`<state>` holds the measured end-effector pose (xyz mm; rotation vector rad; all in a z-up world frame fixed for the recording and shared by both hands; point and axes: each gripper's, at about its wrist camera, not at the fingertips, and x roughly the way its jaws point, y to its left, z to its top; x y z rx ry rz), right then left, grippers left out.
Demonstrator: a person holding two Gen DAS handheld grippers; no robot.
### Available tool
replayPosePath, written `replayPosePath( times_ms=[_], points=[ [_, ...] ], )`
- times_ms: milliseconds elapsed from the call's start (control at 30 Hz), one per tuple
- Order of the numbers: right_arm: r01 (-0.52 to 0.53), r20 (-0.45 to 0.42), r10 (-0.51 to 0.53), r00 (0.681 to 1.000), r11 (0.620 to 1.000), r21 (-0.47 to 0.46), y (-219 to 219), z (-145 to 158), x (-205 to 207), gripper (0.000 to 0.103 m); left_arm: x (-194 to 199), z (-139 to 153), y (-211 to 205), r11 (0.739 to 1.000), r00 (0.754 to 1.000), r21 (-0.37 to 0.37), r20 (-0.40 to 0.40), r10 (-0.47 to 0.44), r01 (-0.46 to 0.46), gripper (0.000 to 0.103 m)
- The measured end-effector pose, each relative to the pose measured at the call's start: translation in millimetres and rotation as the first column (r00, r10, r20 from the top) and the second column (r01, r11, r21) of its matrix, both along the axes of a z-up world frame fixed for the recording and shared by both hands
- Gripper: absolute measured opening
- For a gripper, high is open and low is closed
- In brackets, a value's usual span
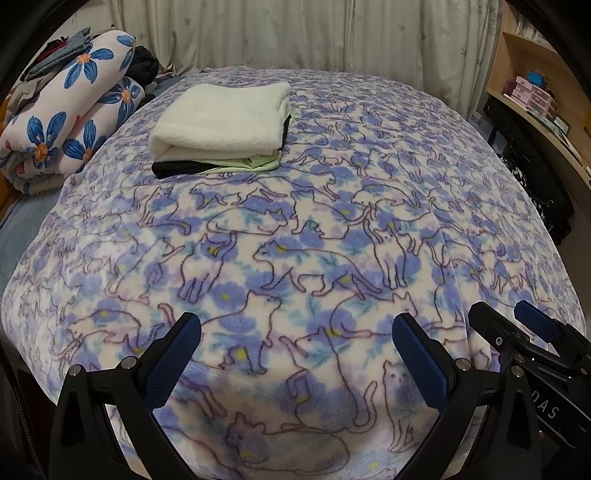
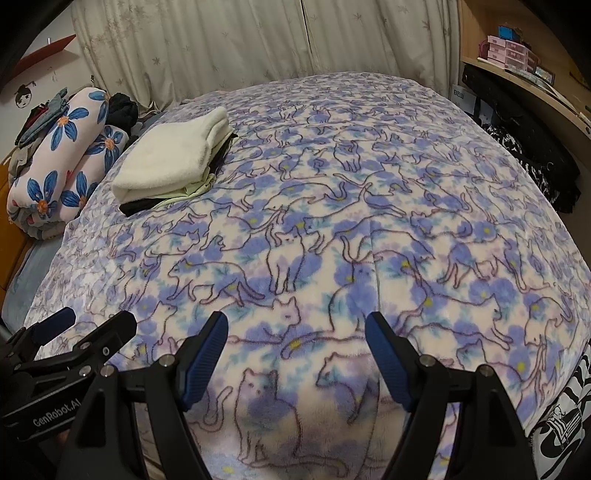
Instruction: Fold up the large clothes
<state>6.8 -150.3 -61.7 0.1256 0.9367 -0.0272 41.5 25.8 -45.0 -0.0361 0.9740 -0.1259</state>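
The cat-print blanket [image 1: 314,229] lies spread flat over the bed, its long axis running away from you toward the curtain [image 1: 295,33]. A stack of folded clothes [image 1: 221,122] sits far left on it. The near hem lies directly beneath both tools. Your left gripper [image 1: 295,354] and right gripper [image 2: 295,354] hang side by side, jaws spread, grasping nothing; neither is nearer.
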Motion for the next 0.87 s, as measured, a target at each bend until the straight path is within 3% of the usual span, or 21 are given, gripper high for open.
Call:
replayPosePath(
  times_ms=[867],
  points=[
    [0.001, -0.009, -0.001, 1.0, 1.0, -0.002, 2.6, -3.1, 1.1, 0.077, 2.4, -4.7, 1.3, 1.0, 1.0, -0.001, -0.017, 0.008, -0.008, 0.102]
  ],
)
